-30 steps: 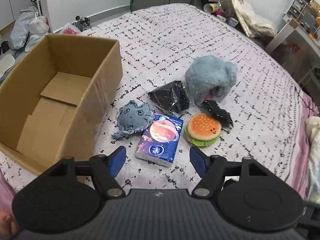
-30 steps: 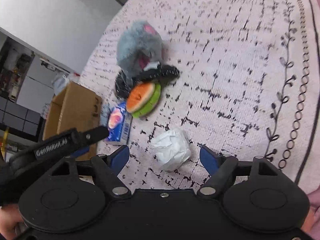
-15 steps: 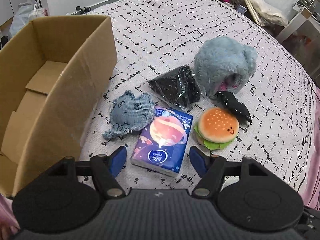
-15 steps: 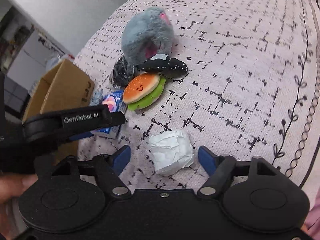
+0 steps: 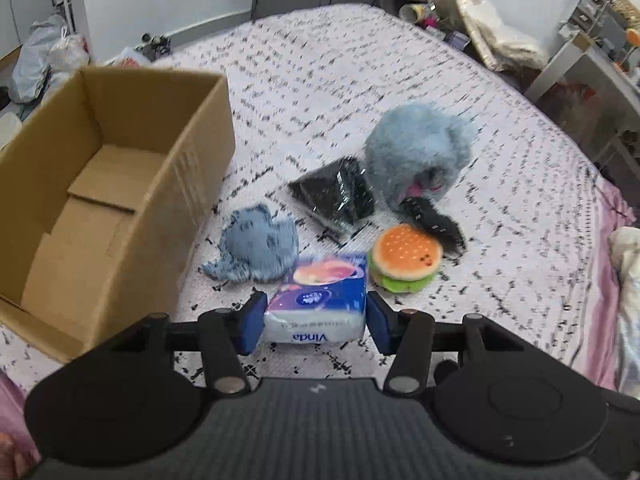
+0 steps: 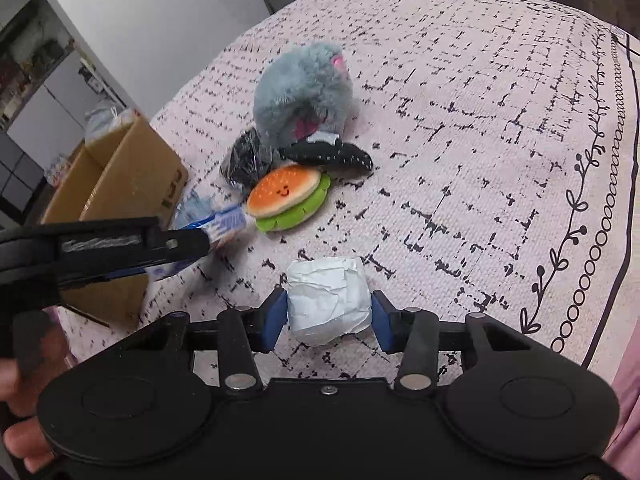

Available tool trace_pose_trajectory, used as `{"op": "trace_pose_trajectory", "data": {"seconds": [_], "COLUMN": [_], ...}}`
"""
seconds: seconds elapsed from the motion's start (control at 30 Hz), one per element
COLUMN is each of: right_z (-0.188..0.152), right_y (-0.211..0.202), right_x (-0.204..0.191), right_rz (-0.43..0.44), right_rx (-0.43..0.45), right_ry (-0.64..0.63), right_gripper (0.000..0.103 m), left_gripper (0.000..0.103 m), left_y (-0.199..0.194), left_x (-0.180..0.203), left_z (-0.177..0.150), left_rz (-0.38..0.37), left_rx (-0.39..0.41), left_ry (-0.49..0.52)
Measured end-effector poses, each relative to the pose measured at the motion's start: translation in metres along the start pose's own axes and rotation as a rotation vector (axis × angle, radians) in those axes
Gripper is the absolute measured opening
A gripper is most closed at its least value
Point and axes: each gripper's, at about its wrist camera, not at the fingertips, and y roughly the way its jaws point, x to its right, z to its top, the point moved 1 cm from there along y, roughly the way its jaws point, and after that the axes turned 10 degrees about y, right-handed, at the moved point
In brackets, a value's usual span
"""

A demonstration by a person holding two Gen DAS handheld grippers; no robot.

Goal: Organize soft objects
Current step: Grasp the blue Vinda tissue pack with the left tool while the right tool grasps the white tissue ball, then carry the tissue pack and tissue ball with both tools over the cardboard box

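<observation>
My left gripper (image 5: 315, 322) is shut on a blue Vinda tissue pack (image 5: 318, 304) and holds it a little above the bed. My right gripper (image 6: 329, 317) is shut on a crumpled white paper wad (image 6: 328, 300). On the bedspread lie a burger plush (image 5: 406, 258), a fluffy grey-blue plush (image 5: 418, 156), a denim plush (image 5: 260, 246), a black bagged item (image 5: 340, 196) and a black dotted pouch (image 5: 436, 222). The burger plush (image 6: 288, 196) and the grey-blue plush (image 6: 304, 88) also show in the right wrist view, with my left gripper at the left there.
An open, empty cardboard box (image 5: 100, 200) stands on the bed to the left. A desk and clutter (image 5: 580, 60) stand past the bed's right side. Plastic bags (image 5: 48, 52) lie on the floor at the far left. A white cloth (image 5: 628, 256) lies at the right edge.
Both grippers were open and have closed: the left on the tissue pack, lifting it, and the right on the white paper wad.
</observation>
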Motion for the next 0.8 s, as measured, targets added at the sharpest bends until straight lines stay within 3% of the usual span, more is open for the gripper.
{"op": "trace_pose_trajectory", "data": {"seconds": [0.2, 0.4, 0.67, 0.8], "right_z": [0.006, 0.005, 0.022, 0.028], "right_y": [-0.019, -0.031, -0.046, -0.048], "right_x": [-0.006, -0.017, -0.034, -0.062], "right_rz": [0.108, 0.145, 0.212, 0.208], "right_rx": [0.072, 0.12, 0.106, 0.119], "right_ry": [0.025, 0.013, 0.088, 0.045], "right_gripper": [0.044, 0.044, 0.044, 0.044], "left_gripper": [0.05, 0.05, 0.05, 0.05], "left_y": [-0.039, -0.072, -0.115, -0.131], "left_x": [-0.008, -0.021, -0.06, -0.085], "left_z": [0.005, 0.01, 0.019, 0.024], "left_rz": [-0.035, -0.034, -0.01, 0.013], "left_rx": [0.068, 0.125, 0.174, 0.198], "left_ry": [-0.009, -0.006, -0.053, -0.091]}}
